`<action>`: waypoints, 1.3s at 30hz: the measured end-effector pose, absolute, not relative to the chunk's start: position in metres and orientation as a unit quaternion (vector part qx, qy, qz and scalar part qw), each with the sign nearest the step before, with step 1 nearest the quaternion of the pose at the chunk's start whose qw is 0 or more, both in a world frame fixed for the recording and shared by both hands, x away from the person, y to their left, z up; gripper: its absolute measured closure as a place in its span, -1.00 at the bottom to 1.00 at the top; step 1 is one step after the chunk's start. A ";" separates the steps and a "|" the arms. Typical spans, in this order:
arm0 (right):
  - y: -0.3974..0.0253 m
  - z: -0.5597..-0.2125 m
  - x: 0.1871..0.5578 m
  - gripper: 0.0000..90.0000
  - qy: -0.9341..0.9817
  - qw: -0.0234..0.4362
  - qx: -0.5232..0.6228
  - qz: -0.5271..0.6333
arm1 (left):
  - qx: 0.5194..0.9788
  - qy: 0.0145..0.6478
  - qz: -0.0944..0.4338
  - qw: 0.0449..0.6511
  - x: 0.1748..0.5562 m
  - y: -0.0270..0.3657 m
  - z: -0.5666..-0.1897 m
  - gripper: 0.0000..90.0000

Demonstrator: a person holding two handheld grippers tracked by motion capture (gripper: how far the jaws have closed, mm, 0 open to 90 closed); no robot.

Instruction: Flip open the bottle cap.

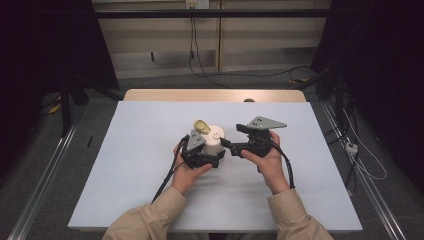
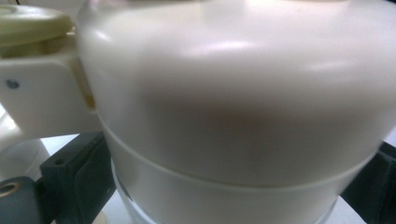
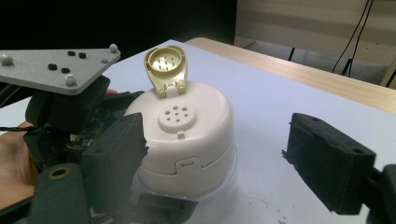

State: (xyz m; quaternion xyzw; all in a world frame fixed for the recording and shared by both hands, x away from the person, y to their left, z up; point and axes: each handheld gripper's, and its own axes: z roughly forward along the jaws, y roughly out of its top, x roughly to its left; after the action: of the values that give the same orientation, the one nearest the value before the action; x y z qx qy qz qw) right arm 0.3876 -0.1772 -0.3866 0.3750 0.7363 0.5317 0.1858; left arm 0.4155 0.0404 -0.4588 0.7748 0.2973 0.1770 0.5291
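From above, my left gripper (image 1: 200,156) clasped the cream shaker jar (image 1: 214,141) on the tabletop (image 1: 140,150), bracing it. Along my left jaws, the jar's lid (image 2: 233,93) pressed close between them, gripped firm. Along my right gripper (image 3: 212,158), the jaws stood spread around the jar, its yellow flip cap (image 3: 166,67) raised, ready for twisting.

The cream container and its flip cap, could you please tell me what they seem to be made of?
The cream container looks like moulded plastic with a smooth, slightly glossy finish: soft highlights run across its dome in the left gripper view. The flip cap, standing open, seems a yellower plastic with moulded holes and a hinge. The base looks clearer, possibly translucent plastic.
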 end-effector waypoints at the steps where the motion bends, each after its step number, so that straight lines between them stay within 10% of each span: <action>1: -0.177 -0.387 0.387 -0.58 0.737 0.186 0.374 0.531 | 0.776 0.297 0.179 0.527 0.415 0.040 -0.459 -0.91; 39: -0.208 -0.395 0.366 -0.58 0.726 0.188 0.394 0.531 | 0.795 0.319 0.155 0.493 0.413 0.043 -0.457 -0.91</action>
State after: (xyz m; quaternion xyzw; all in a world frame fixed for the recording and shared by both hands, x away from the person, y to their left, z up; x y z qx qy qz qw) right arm 0.3656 -0.2076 -0.3948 0.3944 0.7257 0.5315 0.1878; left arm 0.4130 0.0429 -0.4574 0.7947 0.3187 0.1548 0.4928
